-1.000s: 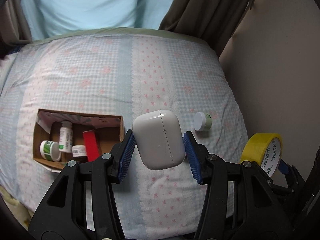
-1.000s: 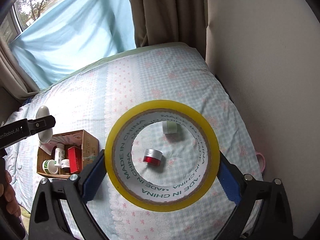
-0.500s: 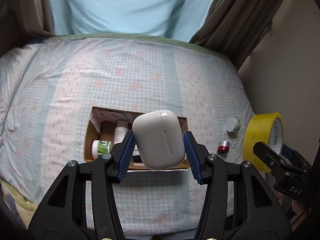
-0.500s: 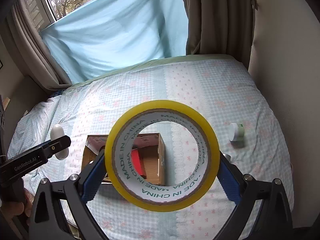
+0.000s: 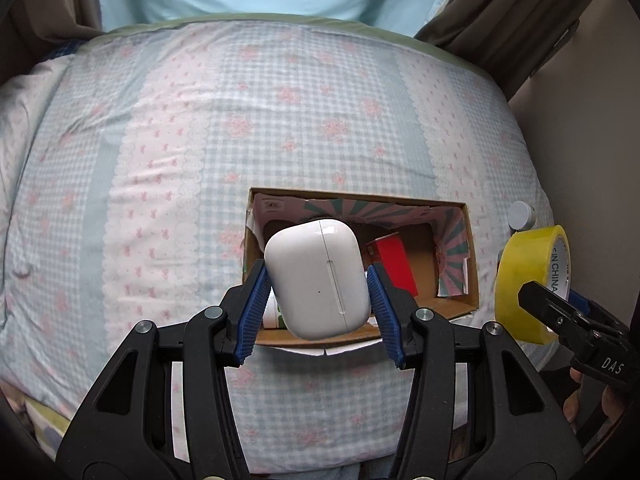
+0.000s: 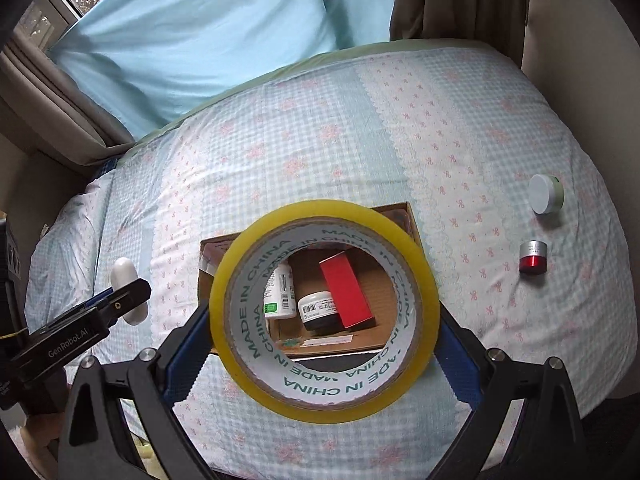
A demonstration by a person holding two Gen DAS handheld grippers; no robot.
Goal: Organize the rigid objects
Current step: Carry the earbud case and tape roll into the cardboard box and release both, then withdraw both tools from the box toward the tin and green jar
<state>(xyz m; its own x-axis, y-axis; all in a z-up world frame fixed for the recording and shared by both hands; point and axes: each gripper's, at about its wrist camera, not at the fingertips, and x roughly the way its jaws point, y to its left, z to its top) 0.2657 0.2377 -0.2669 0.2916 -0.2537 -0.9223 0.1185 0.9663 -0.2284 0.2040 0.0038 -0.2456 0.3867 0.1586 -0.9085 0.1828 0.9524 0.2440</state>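
My left gripper [image 5: 318, 300] is shut on a white earbud case [image 5: 316, 280] and holds it above the near left part of an open cardboard box [image 5: 472, 264] on the bed. My right gripper [image 6: 324, 340] is shut on a yellow tape roll [image 6: 240, 256], held over the same box [image 6: 412, 216]. Through the roll I see a red box [image 6: 346, 294], a white bottle [image 6: 280, 292] and a small jar [image 6: 318, 310] inside. The tape roll also shows at the right of the left wrist view [image 5: 520, 280]. The earbud case shows at the left of the right wrist view [image 6: 124, 276].
A white-lidded green jar [image 6: 545, 194] and a small red and silver jar [image 6: 533, 257] lie on the checked bedspread [image 6: 320, 152] right of the box. A wall runs along the bed's right side. Curtains hang behind the bed.
Both grippers have moved left and closer over the box with their loads. The box now sits directly beneath the earbud case and the tape roll.
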